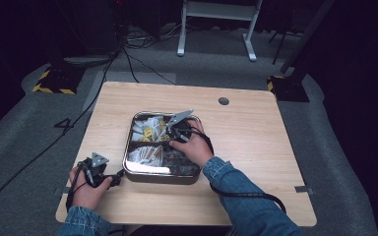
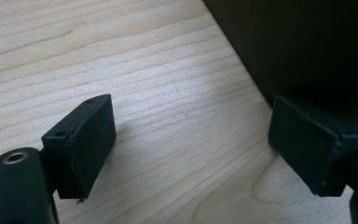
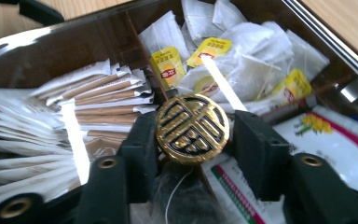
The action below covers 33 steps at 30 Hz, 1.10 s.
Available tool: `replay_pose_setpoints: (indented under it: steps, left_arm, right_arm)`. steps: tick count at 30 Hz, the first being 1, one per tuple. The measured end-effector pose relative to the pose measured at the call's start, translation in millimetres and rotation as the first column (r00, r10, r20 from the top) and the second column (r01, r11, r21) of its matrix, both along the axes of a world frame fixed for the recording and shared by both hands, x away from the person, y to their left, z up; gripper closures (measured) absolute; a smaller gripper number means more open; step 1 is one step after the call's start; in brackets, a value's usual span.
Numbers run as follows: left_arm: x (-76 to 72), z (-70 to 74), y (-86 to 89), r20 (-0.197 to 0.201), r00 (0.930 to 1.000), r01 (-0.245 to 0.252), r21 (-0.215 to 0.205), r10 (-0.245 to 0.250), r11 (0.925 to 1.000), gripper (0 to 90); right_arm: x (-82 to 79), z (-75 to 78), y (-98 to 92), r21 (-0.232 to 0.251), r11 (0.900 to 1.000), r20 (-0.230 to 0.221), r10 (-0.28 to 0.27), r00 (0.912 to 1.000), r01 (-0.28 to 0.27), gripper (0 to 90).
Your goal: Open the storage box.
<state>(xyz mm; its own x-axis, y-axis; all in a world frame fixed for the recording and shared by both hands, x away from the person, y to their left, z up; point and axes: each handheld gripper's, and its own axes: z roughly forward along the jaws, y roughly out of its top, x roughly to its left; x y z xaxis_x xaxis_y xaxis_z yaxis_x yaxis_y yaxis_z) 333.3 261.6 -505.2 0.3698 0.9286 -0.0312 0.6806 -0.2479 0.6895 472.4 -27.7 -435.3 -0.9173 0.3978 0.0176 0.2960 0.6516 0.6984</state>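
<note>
Right gripper [image 3: 192, 135] is sitting low centre in the right gripper view, fingers [image 3: 142, 144] closing in on a round gold knob [image 3: 192, 128] with a black pattern. The left finger is touching the knob's edge; the right one looks just at its edge, contact hard to confirm. The knob is standing where the tray's dividers cross.

In the high view the right gripper [image 1: 174, 129] is hovering over the middle of the metal tray [image 1: 130, 169], which is lying at the centre of the wooden worktop [image 1: 246, 147]. The right hand [image 1: 194, 147] is covering the tray's lower right part.

Tray contents, right gripper view: tea bags [image 3: 242, 60] with yellow tags are filling the upper right compartment, long paper sachets [image 3: 88, 100] are stacked in the left one, a white packet with a flower print [image 3: 335, 140] is lying at right.

Left gripper [image 1: 98, 169] is resting at lower left of the high view, just beside the tray's lower left corner, left hand [image 1: 86, 189] gripping it. In the left gripper view its fingers [image 2: 86, 140] are standing wide apart over bare worktop, nothing between them, with the tray's dark wall [image 2: 307, 51] at upper right.
</note>
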Motion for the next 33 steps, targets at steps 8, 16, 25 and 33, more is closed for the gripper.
replay_pose_setpoints:
  steps: [8, 16, 25, 33]
  left_arm:
    - [-0.1, 0.0, -0.1, 0.0, 1.0, 0.0, 0.001, 0.0, 1.0, 15.5]
    - [-0.1, -0.1, -0.1, 0.0, 1.0, 0.0, 0.0, 0.0, 1.0, 15.4]
    - [0.0, 0.0, -0.1, 0.0, 1.0, -0.001, 0.0, 0.001, 1.0, 15.5]
    - [0.0, 0.0, 0.0, 0.0, 1.0, 0.0, 0.0, 0.0, 1.0, 15.4]
  right_arm:
    - [-3.9, -5.7, -1.8, 0.045, 0.999, 0.034, 0.008, 0.9994, -0.009, 58.9]
    - [-5.3, -6.0, -1.2, 0.046, 0.999, 0.036, -0.007, 0.9993, 0.006, 58.9]
    - [-8.7, -6.4, 0.4, 0.053, 0.997, 0.032, -0.053, 0.9981, 0.051, 59.0]
    - [-8.7, -3.8, 1.6, 0.049, 0.997, 0.019, -0.065, 0.9977, 0.064, 59.1]
